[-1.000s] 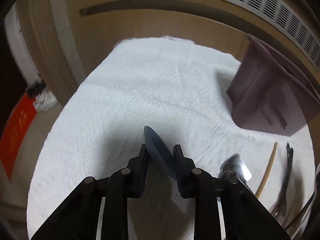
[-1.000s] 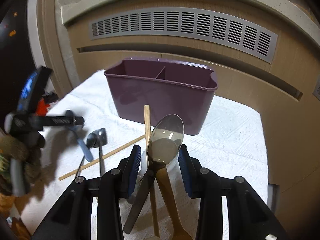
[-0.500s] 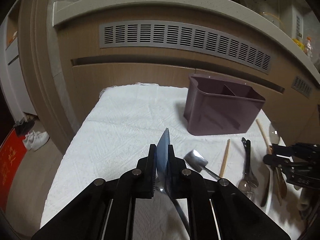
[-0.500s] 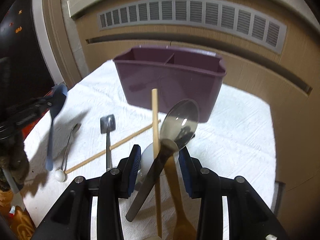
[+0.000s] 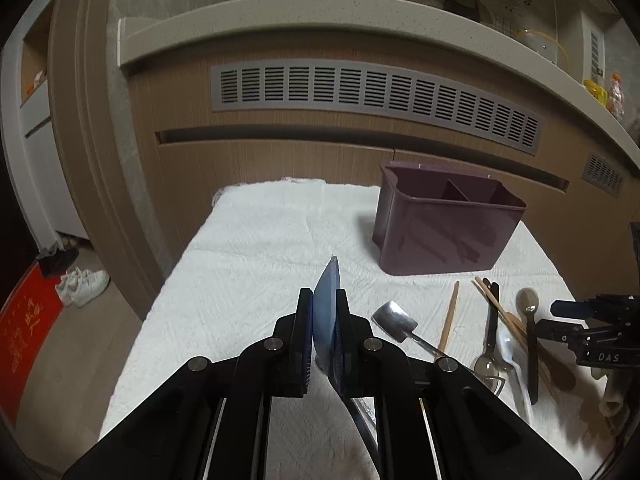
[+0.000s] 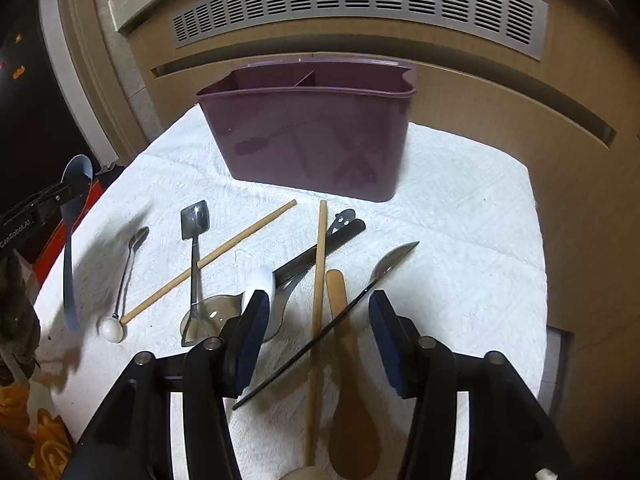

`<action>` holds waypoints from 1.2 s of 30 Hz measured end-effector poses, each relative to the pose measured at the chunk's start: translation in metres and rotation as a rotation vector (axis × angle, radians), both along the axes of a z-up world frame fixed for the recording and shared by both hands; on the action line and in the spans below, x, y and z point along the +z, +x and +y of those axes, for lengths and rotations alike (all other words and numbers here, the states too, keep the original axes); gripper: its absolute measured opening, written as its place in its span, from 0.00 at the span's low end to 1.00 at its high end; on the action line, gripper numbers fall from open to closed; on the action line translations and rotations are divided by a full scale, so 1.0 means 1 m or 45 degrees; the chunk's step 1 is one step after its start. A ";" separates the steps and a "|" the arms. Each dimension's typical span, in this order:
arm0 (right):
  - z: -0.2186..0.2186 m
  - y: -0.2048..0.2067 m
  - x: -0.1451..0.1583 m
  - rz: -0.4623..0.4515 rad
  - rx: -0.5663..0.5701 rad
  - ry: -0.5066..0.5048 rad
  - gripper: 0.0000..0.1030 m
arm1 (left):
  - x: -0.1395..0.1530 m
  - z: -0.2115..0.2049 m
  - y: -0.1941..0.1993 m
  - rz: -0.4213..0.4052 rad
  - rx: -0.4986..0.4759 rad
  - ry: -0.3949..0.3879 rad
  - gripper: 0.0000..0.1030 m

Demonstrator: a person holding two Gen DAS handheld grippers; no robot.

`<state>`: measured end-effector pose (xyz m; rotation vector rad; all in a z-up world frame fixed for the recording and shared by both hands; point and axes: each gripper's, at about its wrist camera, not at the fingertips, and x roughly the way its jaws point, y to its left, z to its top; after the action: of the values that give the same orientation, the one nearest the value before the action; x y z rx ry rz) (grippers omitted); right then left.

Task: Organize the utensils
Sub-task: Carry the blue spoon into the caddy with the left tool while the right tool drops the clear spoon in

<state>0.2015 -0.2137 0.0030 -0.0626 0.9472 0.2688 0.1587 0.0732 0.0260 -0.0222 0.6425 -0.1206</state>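
The left gripper [image 5: 324,316] pinches a blue spoon [image 5: 327,312] upright, the purple caddy [image 5: 444,228] ahead to its right, while the right gripper [image 6: 316,320] hangs spread over the pile

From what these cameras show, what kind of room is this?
Probably a home kitchen: a speckled stone counter above slatted grey vents, and a purple plastic cutlery caddy on a white cloth-covered table.

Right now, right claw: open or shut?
Open. The right claw has its pads wide apart above the utensils, gripping none.
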 end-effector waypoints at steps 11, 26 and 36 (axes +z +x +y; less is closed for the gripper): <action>-0.017 0.031 -0.011 0.080 -0.309 -0.084 0.47 | 0.009 -0.004 -0.011 -0.061 -0.056 0.003 0.09; 0.002 0.027 0.003 -0.110 -0.309 -0.114 0.30 | 0.014 0.003 -0.010 -0.065 -0.080 -0.068 0.09; 0.016 -0.009 0.116 -0.595 -0.142 -0.092 0.25 | 0.129 -0.028 0.008 -0.370 -0.165 -0.151 0.09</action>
<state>0.1924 -0.1979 0.1193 -0.1327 0.4932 0.1080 0.1665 0.0452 0.1545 -0.0761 0.3452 -0.2821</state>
